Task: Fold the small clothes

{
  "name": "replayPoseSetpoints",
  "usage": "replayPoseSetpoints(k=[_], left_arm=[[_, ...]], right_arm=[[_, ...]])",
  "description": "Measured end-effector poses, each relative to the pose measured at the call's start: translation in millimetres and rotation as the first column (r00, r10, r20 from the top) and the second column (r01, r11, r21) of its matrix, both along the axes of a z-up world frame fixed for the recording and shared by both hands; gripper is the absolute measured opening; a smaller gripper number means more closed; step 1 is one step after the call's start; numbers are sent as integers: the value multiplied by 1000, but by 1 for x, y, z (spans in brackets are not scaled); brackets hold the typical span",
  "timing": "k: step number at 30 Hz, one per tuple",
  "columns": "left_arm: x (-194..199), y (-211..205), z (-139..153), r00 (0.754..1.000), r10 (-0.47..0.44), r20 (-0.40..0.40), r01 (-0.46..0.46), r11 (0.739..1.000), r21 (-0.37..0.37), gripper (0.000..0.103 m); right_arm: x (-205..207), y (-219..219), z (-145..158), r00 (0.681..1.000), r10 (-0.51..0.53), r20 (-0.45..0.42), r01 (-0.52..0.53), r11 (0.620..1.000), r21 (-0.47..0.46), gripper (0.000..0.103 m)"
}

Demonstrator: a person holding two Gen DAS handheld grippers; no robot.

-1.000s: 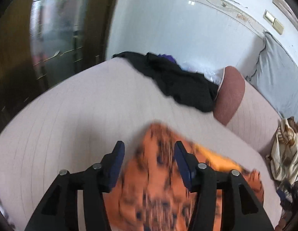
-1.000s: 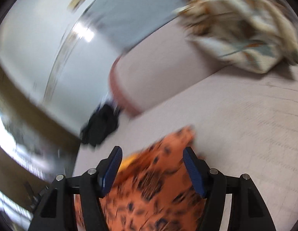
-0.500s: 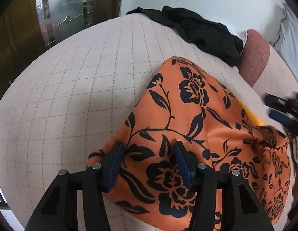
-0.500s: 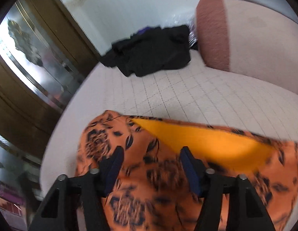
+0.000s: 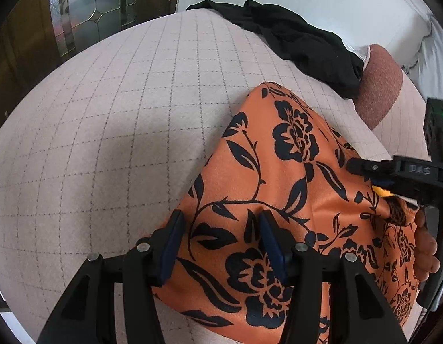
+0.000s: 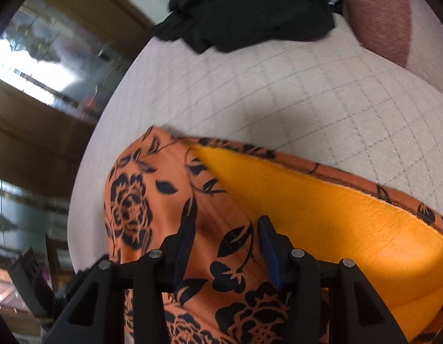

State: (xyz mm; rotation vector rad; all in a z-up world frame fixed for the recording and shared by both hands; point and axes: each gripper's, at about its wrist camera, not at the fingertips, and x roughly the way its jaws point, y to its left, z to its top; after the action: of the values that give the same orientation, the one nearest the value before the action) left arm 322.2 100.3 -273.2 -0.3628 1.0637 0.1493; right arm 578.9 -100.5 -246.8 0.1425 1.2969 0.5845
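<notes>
Garments: two in view. One orange garment [image 5: 281,189] with a black flower print, and one black garment [image 5: 295,43] in a crumpled heap.
Orange garment: lies on the pale quilted surface [image 5: 121,132], near side of the black heap and well apart from it. Its plain yellow-orange lining [image 6: 336,215] shows in the right wrist view, where the top layer is turned back.
Cushions: one, a reddish-brown cushion [image 5: 377,86], just beside the black garment and beyond the orange garment's far corner.
Grippers: two.
Left gripper [image 5: 220,238]: over the orange garment's near left edge, pointing along the cloth toward the black heap. Jaws wide apart, printed cloth showing between them, nothing clamped; whether the tips touch the cloth cannot be told.
Right gripper [image 5: 364,169]: seen from the left wrist view at the orange garment's right edge, lying across it. In its own view the right gripper [image 6: 225,243] sits low over the printed layer just beside the lining, jaws parted with cloth between them, not pinched.
Hands: one visible, the right hand [image 5: 426,246], wrapped on its gripper's handle at the garment's right side.
</notes>
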Motion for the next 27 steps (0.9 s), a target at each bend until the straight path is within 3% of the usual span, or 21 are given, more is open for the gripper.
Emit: replayPoseSetpoints(k=[1,3,6,10,12,15,17,19,22,23,25,27], left_arm=[[0,0,-1,1000,2,-3,-2,1000,-4,55],[1,1,-1,1000,11,-7,-11,1000,-20,55],[3,3,-1,1000,22,-11,-22,999,-37,55],[-1,2,0,1000,28,-6,-28,999,-29,55],[-1,0,2,999,32,-2,-33,999,-15,55],[-4,-3,4,999,35,2,-35,999,4,55],[-5,-5,5,999,36,4,-36,999,14,55],[-5,-6,7,999,38,10,-38,999,23,55],[-9,-5,10,999,43,18,-44,998,36,55],[-10,-3,11,999,48,18,-48,998,36,55],[-12,1,12,998,65,18,-65,997,40,55],[-14,4,14,996,85,26,-86,995,54,55]], right_arm=[[-1,4,1,1000,14,18,-13,999,-40,38],[-2,16,1,998,43,51,-36,991,-127,9],[-6,35,14,985,68,156,-33,976,-214,5],[-3,48,37,945,11,327,67,972,-227,5],[5,47,37,930,-49,363,133,969,-208,5],[19,40,11,935,-136,327,214,953,-216,7],[24,25,-2,937,-210,278,259,953,-156,8],[24,0,-1,928,-309,208,323,946,-37,8],[6,-46,21,869,-446,214,426,894,137,8],[-7,-68,34,837,-490,245,455,870,189,11],[-26,-99,47,805,-530,268,483,847,223,29],[-54,-137,52,774,-574,267,531,818,220,80]])
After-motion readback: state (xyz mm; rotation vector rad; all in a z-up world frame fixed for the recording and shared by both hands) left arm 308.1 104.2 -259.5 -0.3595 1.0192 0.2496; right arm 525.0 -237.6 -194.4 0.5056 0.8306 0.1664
